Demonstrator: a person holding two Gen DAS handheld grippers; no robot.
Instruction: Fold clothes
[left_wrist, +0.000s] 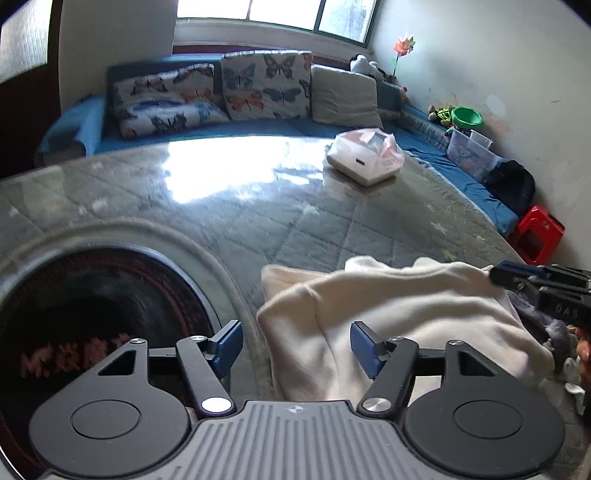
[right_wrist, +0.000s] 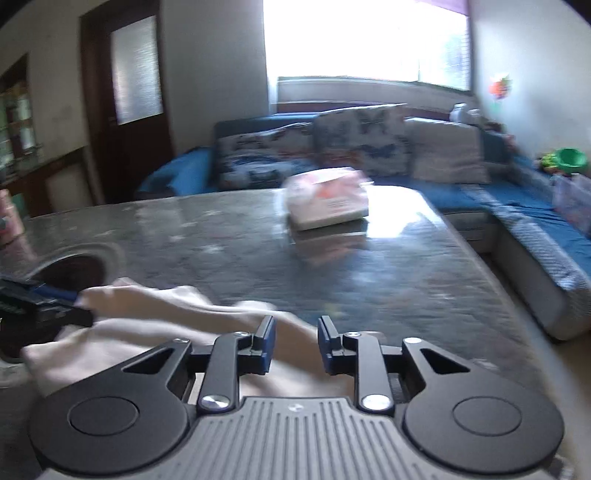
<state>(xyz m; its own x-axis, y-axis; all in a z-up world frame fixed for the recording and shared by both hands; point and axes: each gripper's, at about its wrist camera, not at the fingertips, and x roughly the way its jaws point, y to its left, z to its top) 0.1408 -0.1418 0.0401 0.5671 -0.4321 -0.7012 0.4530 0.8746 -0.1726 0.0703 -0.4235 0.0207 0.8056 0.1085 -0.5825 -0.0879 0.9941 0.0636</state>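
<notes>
A cream knit garment (left_wrist: 388, 314) lies bunched near the front edge of the glass-topped table (left_wrist: 258, 206), just beside a round dark recess (left_wrist: 99, 295) set into the tabletop. The left gripper (left_wrist: 297, 345) hovers over the garment's near left corner with its blue-padded fingers (left_wrist: 364, 349) well apart, cloth showing between them but neither pad pressing it. The right gripper (right_wrist: 295, 345) sits at the garment's other side, its fingers parted by a narrower gap, with cloth below and behind them and nothing clamped. Both have let go, so the fold, as far as one can judge, is just laid down and loose. The main risk is that the soft knit springs back or slides on the slick glass, undoing the layer. Another is that the left edge, which lies close to the recess, slumps into it if nudged. A pad snagging the knit on withdrawal would drag the top layer askew. The right view is blurred, so exact contact there cannot be told. A bagged white box (left_wrist: 364, 157) sits far across the table, well apart from the work.
</notes>
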